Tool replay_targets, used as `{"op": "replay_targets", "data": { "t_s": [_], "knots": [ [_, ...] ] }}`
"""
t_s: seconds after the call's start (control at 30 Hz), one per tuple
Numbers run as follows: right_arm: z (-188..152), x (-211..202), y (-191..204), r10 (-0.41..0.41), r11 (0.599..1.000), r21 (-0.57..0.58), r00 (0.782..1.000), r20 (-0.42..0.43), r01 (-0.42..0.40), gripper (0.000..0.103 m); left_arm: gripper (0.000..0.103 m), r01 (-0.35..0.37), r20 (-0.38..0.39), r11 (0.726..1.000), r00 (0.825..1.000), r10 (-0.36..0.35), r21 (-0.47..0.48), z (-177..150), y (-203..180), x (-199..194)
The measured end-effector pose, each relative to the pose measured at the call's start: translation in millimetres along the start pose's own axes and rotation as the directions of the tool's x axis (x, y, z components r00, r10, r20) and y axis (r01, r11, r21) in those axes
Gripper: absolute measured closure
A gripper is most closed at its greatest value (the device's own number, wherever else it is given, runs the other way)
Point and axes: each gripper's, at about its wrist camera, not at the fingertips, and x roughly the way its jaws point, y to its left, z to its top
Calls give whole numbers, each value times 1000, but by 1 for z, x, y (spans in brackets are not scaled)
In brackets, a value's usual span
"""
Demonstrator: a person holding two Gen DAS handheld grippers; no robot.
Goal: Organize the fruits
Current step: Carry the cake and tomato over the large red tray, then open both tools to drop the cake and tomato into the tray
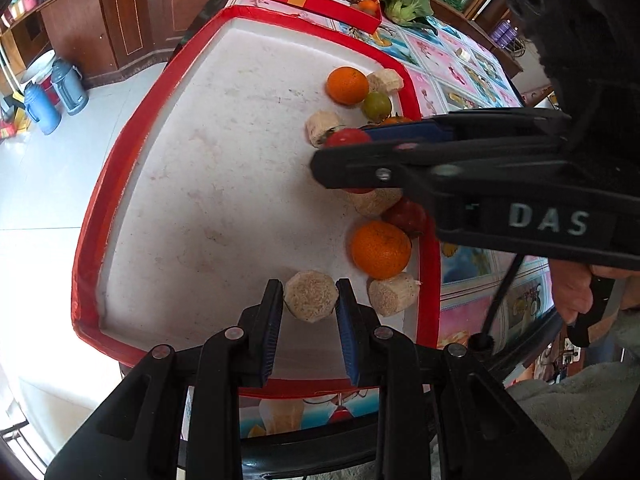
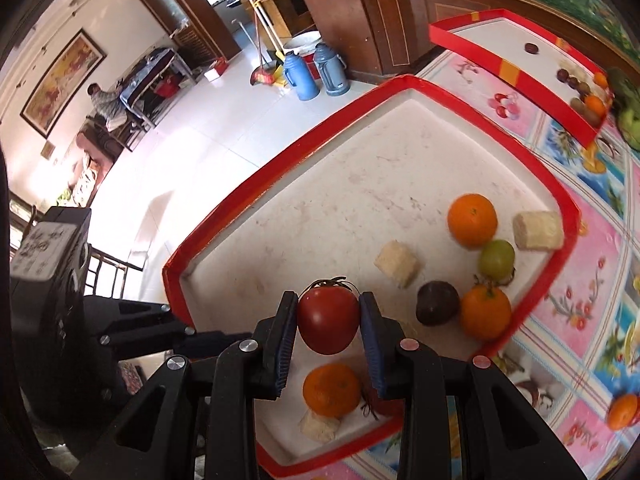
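A large red-rimmed white tray (image 1: 128,184) holds the fruit. My left gripper (image 1: 309,294) is shut on a pale fibrous chunk (image 1: 309,298), just above the tray's near edge. My right gripper (image 2: 328,306) is shut on a red tomato (image 2: 328,320) and hangs over the tray; in the left wrist view the right gripper (image 1: 344,146) reaches in from the right. Along the tray's right side lie oranges (image 1: 347,85) (image 1: 381,249), a green fruit (image 1: 377,105), a dark red fruit (image 1: 406,216) and more pale chunks (image 1: 392,294).
A second red tray (image 2: 512,64) with several small fruits sits farther back on the flowered tablecloth (image 2: 580,320). Leafy greens (image 1: 404,0) lie beside it. The big tray's left half is bare. Beyond the table edge are tiled floor, two thermos jugs (image 2: 316,68) and wooden cabinets.
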Motion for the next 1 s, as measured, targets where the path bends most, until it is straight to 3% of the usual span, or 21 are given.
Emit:
{"op": "replay_targets", "data": {
  "t_s": [0.27,0.7,0.77,0.83,0.93,1.0],
  "knots": [
    [1,24,-2,-49,998,-33,998,-42,48,71,79,-9,-6,1000,1000,9,2,3,2,3],
    [1,25,1,-74,994,-77,997,-29,71,71,79,-44,-8,999,999,44,19,3,-4,6],
    [1,24,0,-75,995,-73,997,-27,72,65,78,-43,-9,999,999,43,12,4,-4,7],
    [-1,19,-2,-68,996,-58,998,-19,67,58,73,-40,-9,999,999,40,6,4,-5,7],
    [-1,10,-6,-55,998,-37,999,0,55,57,59,-67,-7,998,998,67,14,5,-8,5],
    [-2,1,-8,-44,999,-28,999,20,44,57,57,-90,1,996,996,90,27,5,-11,3]
  ]
}}
